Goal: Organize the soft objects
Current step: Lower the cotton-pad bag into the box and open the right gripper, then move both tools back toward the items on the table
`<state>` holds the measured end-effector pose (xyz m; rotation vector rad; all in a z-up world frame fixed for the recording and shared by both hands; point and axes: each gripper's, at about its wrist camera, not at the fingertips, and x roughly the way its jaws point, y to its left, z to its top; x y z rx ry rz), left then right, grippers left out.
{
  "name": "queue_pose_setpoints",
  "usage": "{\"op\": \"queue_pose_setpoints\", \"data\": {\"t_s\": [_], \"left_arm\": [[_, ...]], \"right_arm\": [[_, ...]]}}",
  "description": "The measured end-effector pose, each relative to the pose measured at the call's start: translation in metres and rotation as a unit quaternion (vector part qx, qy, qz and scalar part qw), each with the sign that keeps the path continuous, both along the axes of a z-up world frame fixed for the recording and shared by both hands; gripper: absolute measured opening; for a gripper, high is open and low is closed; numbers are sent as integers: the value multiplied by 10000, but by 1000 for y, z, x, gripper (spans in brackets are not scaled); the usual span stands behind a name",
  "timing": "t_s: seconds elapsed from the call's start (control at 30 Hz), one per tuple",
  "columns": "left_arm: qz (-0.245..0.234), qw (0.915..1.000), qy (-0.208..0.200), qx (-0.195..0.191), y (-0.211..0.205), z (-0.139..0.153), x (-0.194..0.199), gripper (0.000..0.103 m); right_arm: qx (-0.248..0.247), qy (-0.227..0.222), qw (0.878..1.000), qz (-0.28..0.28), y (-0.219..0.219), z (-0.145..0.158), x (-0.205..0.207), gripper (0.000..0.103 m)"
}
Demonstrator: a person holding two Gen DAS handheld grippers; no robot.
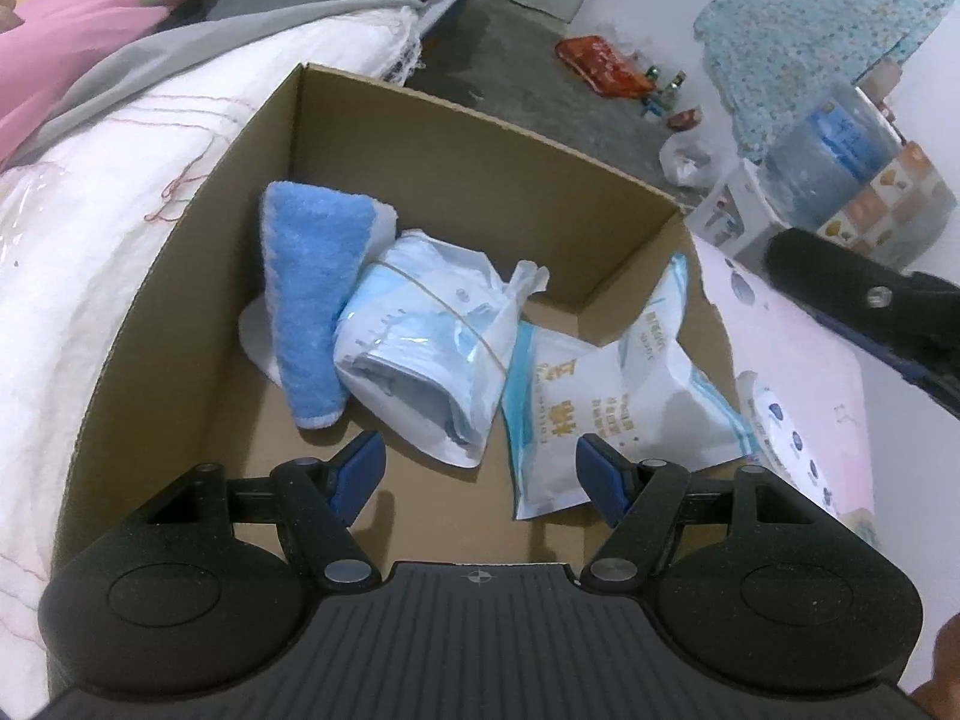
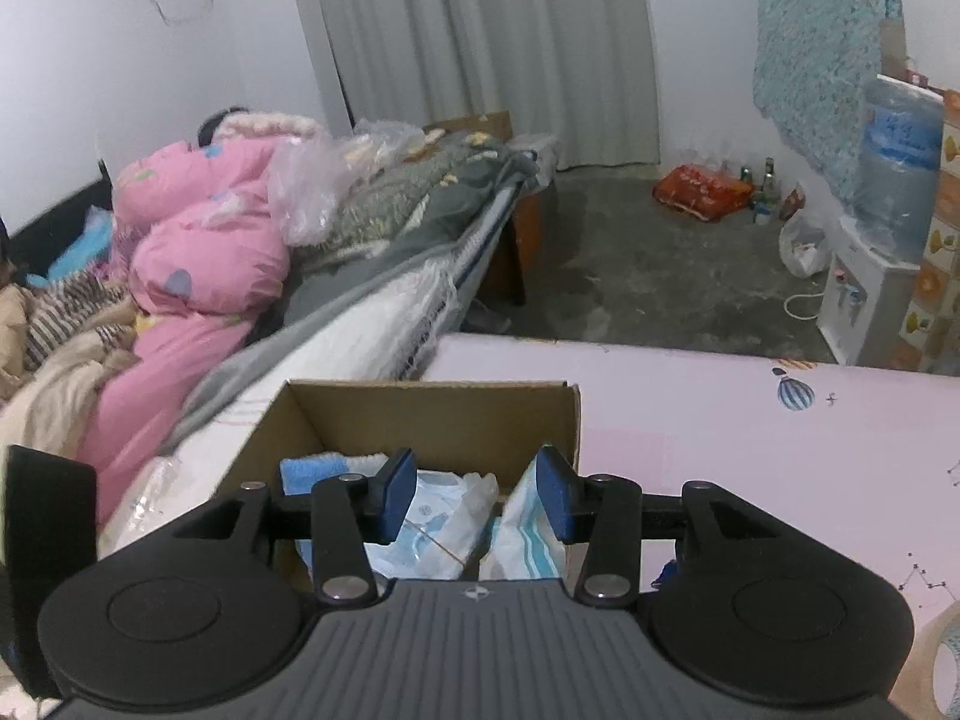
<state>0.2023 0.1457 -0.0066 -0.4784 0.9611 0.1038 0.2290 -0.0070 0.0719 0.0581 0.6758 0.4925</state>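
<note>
Cardboard box [image 1: 198, 276]: blue towel [image 1: 312, 300], banded packet roll [image 1: 420, 354] and cotton-pad pack [image 1: 606, 396] are stowed inside. Wipes pack [image 1: 792, 438] is left on the desk [image 2: 720, 420]. Left tool [image 1: 480, 471] is parted, empty. Right tool [image 2: 476, 495] is gapped, nothing gripped.

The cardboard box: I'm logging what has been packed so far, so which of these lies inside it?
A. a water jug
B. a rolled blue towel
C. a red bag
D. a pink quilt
B: in the left wrist view the rolled blue towel lies inside the cardboard box, against its left side next to a banded white-and-blue packet.
</note>
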Motion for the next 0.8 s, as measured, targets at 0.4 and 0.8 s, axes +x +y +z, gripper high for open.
{"op": "queue_pose_setpoints", "data": {"t_s": [0.4, 0.8], "left_arm": [[-492, 9986, -206, 38, -17, 15, -14, 71], [-1525, 9873, 93, 439, -43, 8, -35, 61]], "right_arm": [[1257, -24, 9919, 194, -80, 12, -37, 50], [2630, 108, 9643, 282, -192, -19, -134, 50]]}}
